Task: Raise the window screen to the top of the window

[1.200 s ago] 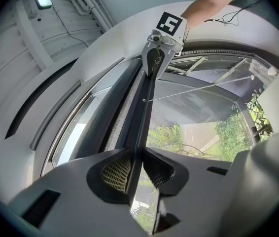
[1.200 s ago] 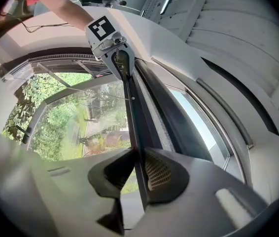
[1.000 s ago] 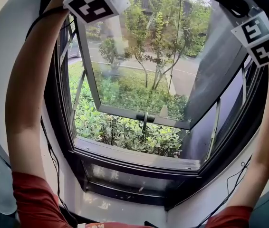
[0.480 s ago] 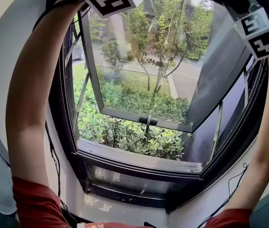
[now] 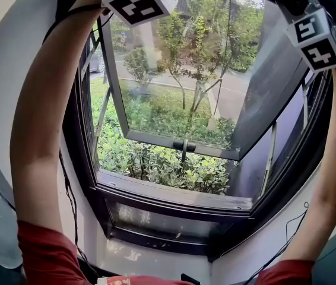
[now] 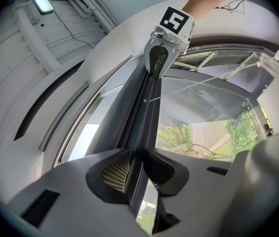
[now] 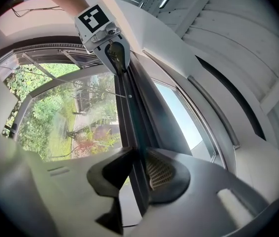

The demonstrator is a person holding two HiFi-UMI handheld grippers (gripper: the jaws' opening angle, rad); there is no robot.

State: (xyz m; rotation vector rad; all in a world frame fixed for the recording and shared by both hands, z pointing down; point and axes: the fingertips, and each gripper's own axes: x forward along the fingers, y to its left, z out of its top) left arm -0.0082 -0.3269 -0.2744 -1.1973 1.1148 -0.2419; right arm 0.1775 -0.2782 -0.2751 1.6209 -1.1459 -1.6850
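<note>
The screen's dark bottom bar (image 6: pixel 147 107) runs along the top of the window frame, right under the white reveal. My left gripper (image 6: pixel 138 157) is shut on one end of the bar, a pad on each side. At the bar's (image 7: pixel 129 112) other end my right gripper (image 7: pixel 138 158) has just been opening its jaws; the bar is still between its pads and they look to touch it. Each gripper shows in the other's view, the right gripper (image 6: pixel 158 63) and the left gripper (image 7: pixel 116 58). In the head view only their marker cubes (image 5: pixel 139 2) (image 5: pixel 316 40) show, both arms raised.
The glass sash (image 5: pixel 180 144) is swung outward, with shrubs and a road beyond it. A thin cord (image 6: pixel 203 85) hangs across the pane. The dark sill (image 5: pixel 174 198) lies below. Cables (image 5: pixel 67 195) trail down the white wall at the left and the lower right.
Both marker cubes have shifted only slightly in the head view. The arms stay raised at the top of the window, and the sash has not moved.
</note>
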